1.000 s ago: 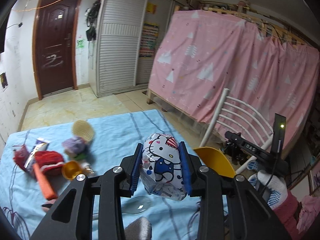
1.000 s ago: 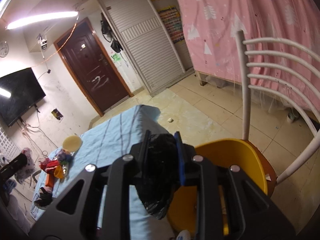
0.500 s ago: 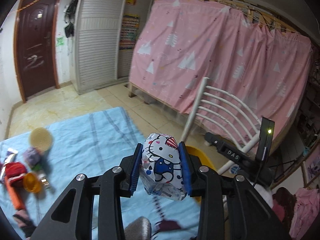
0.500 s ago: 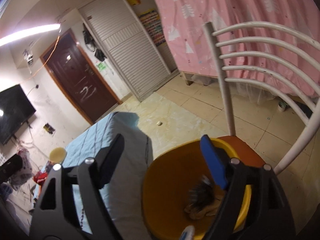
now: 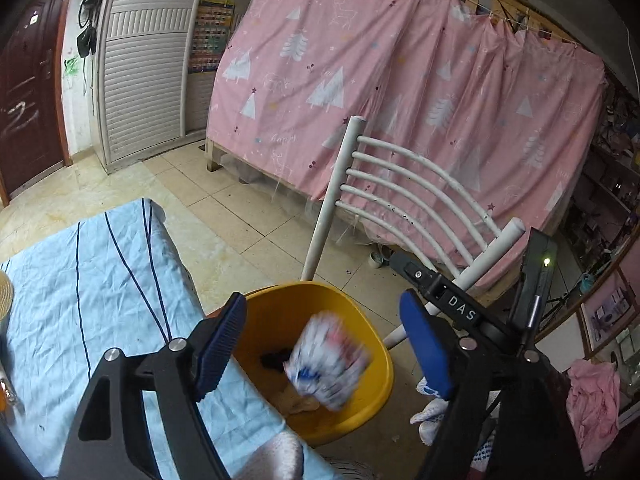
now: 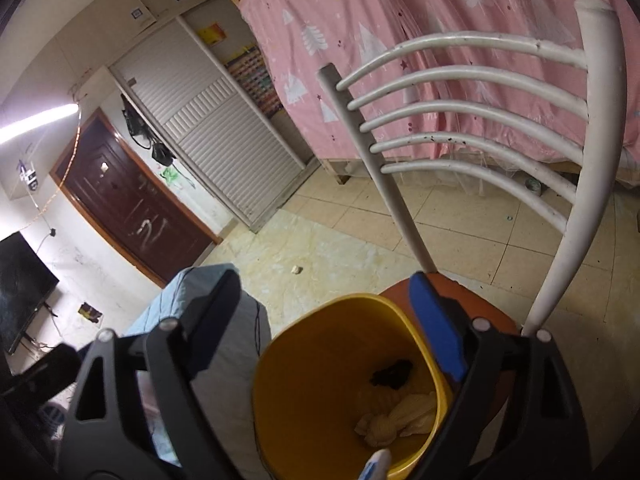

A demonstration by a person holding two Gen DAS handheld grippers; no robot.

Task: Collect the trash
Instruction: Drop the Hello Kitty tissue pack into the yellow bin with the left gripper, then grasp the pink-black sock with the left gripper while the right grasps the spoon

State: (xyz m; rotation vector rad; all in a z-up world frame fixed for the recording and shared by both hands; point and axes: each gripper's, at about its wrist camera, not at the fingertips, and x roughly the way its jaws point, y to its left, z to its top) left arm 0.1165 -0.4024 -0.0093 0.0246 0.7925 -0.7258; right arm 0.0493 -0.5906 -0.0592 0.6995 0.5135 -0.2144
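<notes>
A yellow bin [image 5: 360, 400] stands on a chair seat beside the table. My left gripper [image 5: 324, 344] is open above it. A white cartoon-print wrapper [image 5: 328, 364] shows blurred, falling into the bin, free of the fingers. In the right wrist view my right gripper [image 6: 328, 328] is open and empty over the same yellow bin [image 6: 304, 400]. Inside lie a black scrap [image 6: 392, 372] and crumpled cream paper [image 6: 400, 420].
A white slatted chair back [image 5: 400, 200] rises behind the bin. A table with a light blue cloth [image 5: 80, 300] lies to the left. A pink curtain [image 5: 400, 100] hangs behind, and a dark door [image 6: 128, 208] is far off.
My left gripper swung right from the table to over the bin and opened, dropping the cartoon wrapper. My right gripper opened earlier and let the black scrap fall into the bin.
</notes>
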